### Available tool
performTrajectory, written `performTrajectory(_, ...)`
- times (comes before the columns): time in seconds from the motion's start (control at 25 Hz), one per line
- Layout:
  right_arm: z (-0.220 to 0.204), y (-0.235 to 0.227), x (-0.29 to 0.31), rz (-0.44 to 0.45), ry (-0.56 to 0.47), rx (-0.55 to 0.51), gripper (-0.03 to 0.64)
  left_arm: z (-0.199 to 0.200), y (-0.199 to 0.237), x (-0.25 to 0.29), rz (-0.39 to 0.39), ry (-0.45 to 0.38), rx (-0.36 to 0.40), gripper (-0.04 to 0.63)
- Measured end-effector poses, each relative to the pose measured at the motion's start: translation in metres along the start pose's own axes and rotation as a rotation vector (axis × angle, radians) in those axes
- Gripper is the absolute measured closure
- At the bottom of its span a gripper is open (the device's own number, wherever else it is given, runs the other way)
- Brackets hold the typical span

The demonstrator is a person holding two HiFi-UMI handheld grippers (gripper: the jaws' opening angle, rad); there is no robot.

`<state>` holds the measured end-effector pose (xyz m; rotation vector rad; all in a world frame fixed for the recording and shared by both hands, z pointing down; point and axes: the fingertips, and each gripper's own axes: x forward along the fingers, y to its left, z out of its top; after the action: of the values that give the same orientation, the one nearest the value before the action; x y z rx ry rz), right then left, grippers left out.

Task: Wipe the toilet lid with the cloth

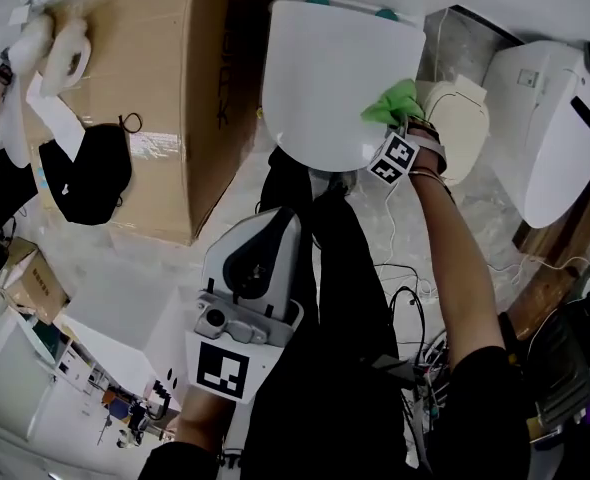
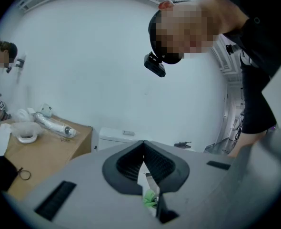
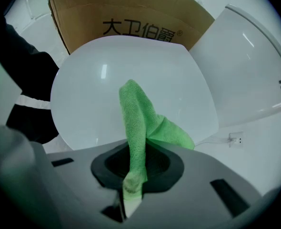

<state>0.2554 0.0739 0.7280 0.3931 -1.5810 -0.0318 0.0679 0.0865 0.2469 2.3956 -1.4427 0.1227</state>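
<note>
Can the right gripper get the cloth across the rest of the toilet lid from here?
Probably yes: the right gripper pinches the green cloth, which lies on the toilet lid near its edge, and the surface ahead looks bare.

My right claw (image 3: 131, 149) is extended forward on a straightened right arm (image 1: 457, 278), jaws clamped on the cloth (image 3: 136, 111). My left claw (image 2: 143, 151) is held low, close to my torso, jaws closed together.

Cluttered workshop: spare toilet seat (image 1: 555, 118), cardboard box (image 1: 165, 88), loose cables (image 1: 407, 296).
</note>
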Motion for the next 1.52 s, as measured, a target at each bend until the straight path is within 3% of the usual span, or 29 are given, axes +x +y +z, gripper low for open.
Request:
performTrajectory(0.12,0.004,0.022,-0.006,0.037,0.012,0.074,0.568,0.002,0.001,-0.015,0.005,-0.009,0.007,0.594)
performTrajectory(0.36,0.017,0.064,-0.019,0.138,-0.006,0.460,0.568,0.000,0.020,-0.038,-0.021,-0.005,-0.001,0.594)
performTrajectory(0.76,0.046,0.107,-0.031,0.124,-0.035,0.848,0.568,-0.005,0.076,-0.058,-0.103,0.028,0.005,0.594)
performTrajectory(1.2,0.104,0.145,-0.035,0.167,-0.070,1.026,0.568,-0.001,0.127,-0.063,-0.102,0.013,-0.004,0.594)
performTrajectory(1.52,0.109,0.144,-0.036,0.155,-0.059,1.044,0.568,0.002,0.141,-0.066,-0.103,0.010,-0.015,0.594)
